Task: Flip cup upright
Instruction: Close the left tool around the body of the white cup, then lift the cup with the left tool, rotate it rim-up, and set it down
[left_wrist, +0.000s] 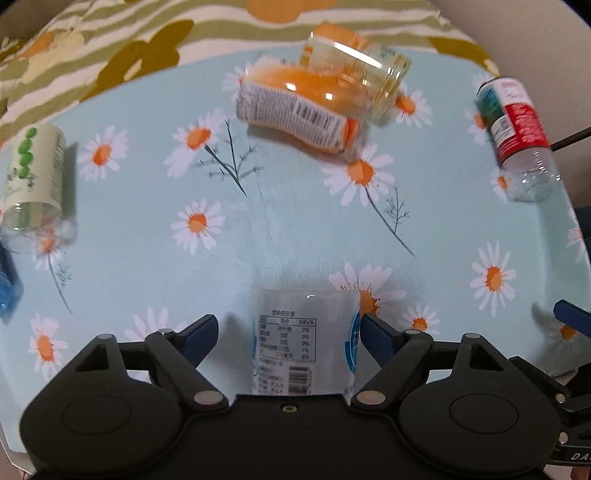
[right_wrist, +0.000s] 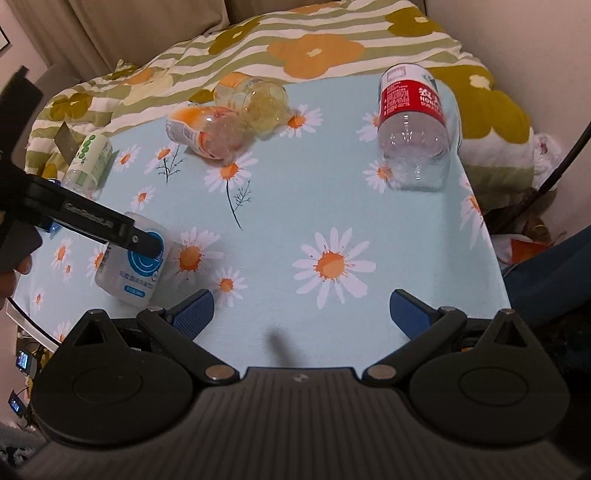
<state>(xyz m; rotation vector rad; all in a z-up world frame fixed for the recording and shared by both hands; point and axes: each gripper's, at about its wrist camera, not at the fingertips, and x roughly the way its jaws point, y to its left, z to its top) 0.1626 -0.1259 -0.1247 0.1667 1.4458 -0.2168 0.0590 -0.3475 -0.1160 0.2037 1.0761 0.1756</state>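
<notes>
A clear cup with a white and blue label (left_wrist: 306, 339) stands between the fingers of my left gripper (left_wrist: 288, 332). The right finger touches its side; a small gap shows at the left finger. In the right wrist view the same cup (right_wrist: 131, 264) stands near the table's left front, with the left gripper's body across it. My right gripper (right_wrist: 301, 314) is open and empty above the daisy cloth near the front edge.
An orange-labelled cup (left_wrist: 299, 110) and a yellow-tinted cup (left_wrist: 360, 74) lie together at the back. A red-labelled cup (right_wrist: 412, 129) lies at the back right. A green-labelled cup (left_wrist: 33, 184) lies at the left. A striped flowered blanket (right_wrist: 314, 48) lies behind the table.
</notes>
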